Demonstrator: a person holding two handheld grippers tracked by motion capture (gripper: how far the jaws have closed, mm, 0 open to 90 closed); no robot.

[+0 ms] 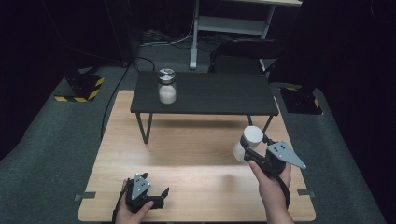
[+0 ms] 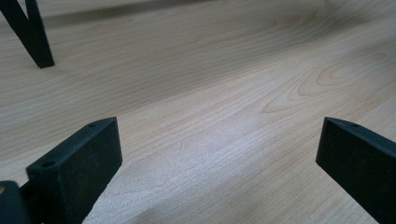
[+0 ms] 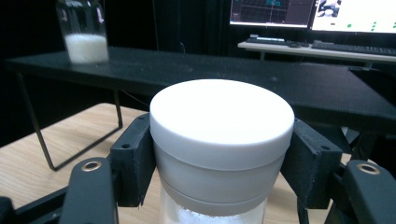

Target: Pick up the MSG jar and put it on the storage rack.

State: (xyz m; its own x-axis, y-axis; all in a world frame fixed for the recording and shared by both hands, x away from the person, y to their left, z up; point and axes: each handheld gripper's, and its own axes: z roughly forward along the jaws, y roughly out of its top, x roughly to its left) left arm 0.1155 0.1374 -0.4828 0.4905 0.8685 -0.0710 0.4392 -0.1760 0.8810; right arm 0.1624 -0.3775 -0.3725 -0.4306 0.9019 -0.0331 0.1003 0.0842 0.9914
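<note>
White-lidded jar [image 3: 219,140]: clamped in right tongs [image 1: 251,145], 4 o'clock on table [image 1: 196,154]. Left tongs [image 1: 156,192]: held apart, 7 o'clock.

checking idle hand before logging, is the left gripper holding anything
No, the left gripper has its jaws wide apart over the bare wooden table, with nothing between them.
</note>
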